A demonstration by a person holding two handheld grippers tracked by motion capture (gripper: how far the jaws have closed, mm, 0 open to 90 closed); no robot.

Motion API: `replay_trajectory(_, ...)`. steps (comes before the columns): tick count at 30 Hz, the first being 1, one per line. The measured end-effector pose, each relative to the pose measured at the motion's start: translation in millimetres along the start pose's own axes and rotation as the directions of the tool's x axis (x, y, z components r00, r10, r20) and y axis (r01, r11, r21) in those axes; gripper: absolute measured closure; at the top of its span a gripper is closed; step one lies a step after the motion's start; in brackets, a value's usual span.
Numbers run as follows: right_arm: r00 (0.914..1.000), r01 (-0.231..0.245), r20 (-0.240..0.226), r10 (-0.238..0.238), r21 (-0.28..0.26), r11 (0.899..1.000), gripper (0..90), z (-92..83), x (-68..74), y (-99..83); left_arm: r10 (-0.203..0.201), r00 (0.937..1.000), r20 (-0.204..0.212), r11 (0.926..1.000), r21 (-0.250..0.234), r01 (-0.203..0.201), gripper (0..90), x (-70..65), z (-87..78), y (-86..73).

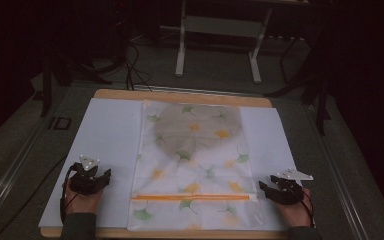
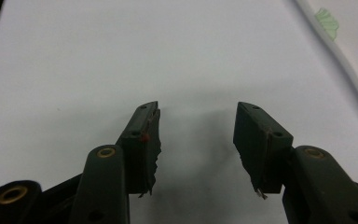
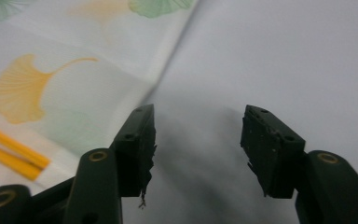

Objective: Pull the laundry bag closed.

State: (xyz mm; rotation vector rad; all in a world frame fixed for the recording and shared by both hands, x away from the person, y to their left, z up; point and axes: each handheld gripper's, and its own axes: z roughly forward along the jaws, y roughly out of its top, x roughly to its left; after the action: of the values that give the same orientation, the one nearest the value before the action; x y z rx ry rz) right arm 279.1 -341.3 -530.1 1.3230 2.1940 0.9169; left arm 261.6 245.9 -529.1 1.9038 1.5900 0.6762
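A clear bag [image 1: 192, 165] printed with green and yellow ginkgo leaves lies flat in the middle of the table, with an orange zip strip [image 1: 192, 197] near its front end and a round grey thing [image 1: 197, 131] inside its far half. My left gripper [image 1: 105, 176] rests open on the white sheet, left of the bag. Its jaws stand wide over bare white sheet in the left gripper view [image 2: 198, 126], the bag's edge [image 2: 349, 70] off to the right. My right gripper [image 1: 263, 186] rests open at the bag's right edge, jaws [image 3: 198, 128] apart beside the bag's edge [image 3: 168, 70] with nothing between them.
A white sheet [image 1: 110, 135] covers the wooden tabletop [image 1: 180, 95] under the bag. Beyond the table stand a white metal frame [image 1: 217, 45], cables on the floor and dark stands at both sides.
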Motion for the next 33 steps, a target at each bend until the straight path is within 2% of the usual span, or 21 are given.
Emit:
replay_trajectory(2, 0.9998, 0.001, -0.021, -0.001, 0.002, 1.000, 45.7, -1.0, 1.3, 0.9, -0.004, 0.9997, 0.023, 0.9999, -0.015, 0.005, 53.9, 2.5, -3.4, 0.5)
replay_trajectory(4, 0.9997, 0.007, -0.024, -0.007, 0.002, 1.000, 46.1, -1.4, 2.1, 1.1, 0.001, 0.9996, 0.029, 0.9999, -0.017, 0.000, 55.1, 3.9, -4.7, 0.5)
replay_trajectory(6, 0.9994, 0.013, -0.031, -0.013, 0.009, 1.000, 46.7, -0.8, 3.1, 1.4, 0.001, 0.9985, 0.054, 0.9999, -0.015, 0.000, 56.0, 7.7, -5.6, -0.7)
replay_trajectory(14, 0.9965, 0.037, -0.075, -0.035, 0.013, 0.999, 49.2, -1.2, 4.9, 2.5, 0.027, 0.9950, 0.096, 0.9996, -0.014, -0.026, 56.4, 8.7, -4.9, 0.0)
replay_trajectory(20, 0.9946, 0.070, -0.081, -0.066, 0.041, 0.997, 52.0, -2.0, 8.7, 7.6, 0.031, 0.9844, 0.173, 0.9993, -0.027, -0.027, 61.0, 11.3, -6.8, -1.3)
replay_trajectory(23, 0.9904, 0.104, -0.097, -0.099, 0.050, 0.993, 52.1, -3.0, 11.6, 12.6, 0.029, 0.9817, 0.189, 0.9993, -0.029, -0.024, 61.6, 12.3, -8.9, -2.2)
replay_trajectory(26, 0.9862, 0.131, -0.109, -0.124, 0.055, 0.990, 52.5, -2.5, 15.7, 16.6, 0.020, 0.9799, 0.198, 0.9998, -0.005, -0.020, 63.2, 13.6, -8.8, -3.5)
replay_trajectory(27, 0.9848, 0.135, -0.118, -0.128, 0.056, 0.989, 52.8, -2.1, 16.9, 17.6, 0.016, 0.9779, 0.209, 0.9999, -0.003, -0.016, 64.0, 14.1, -8.9, -3.9)
replay_trajectory(29, 0.9793, 0.142, -0.152, -0.133, 0.046, 0.989, 53.7, -2.5, 19.0, 19.4, 0.017, 0.9778, 0.209, 0.9999, -0.004, -0.016, 64.7, 14.5, -9.8, -4.0)
replay_trajectory(33, 0.9730, 0.175, -0.161, -0.165, 0.053, 0.983, 53.8, -2.7, 22.3, 24.3, 0.024, 0.9745, 0.223, 0.9997, -0.007, -0.023, 65.5, 14.7, -10.3, -3.6)
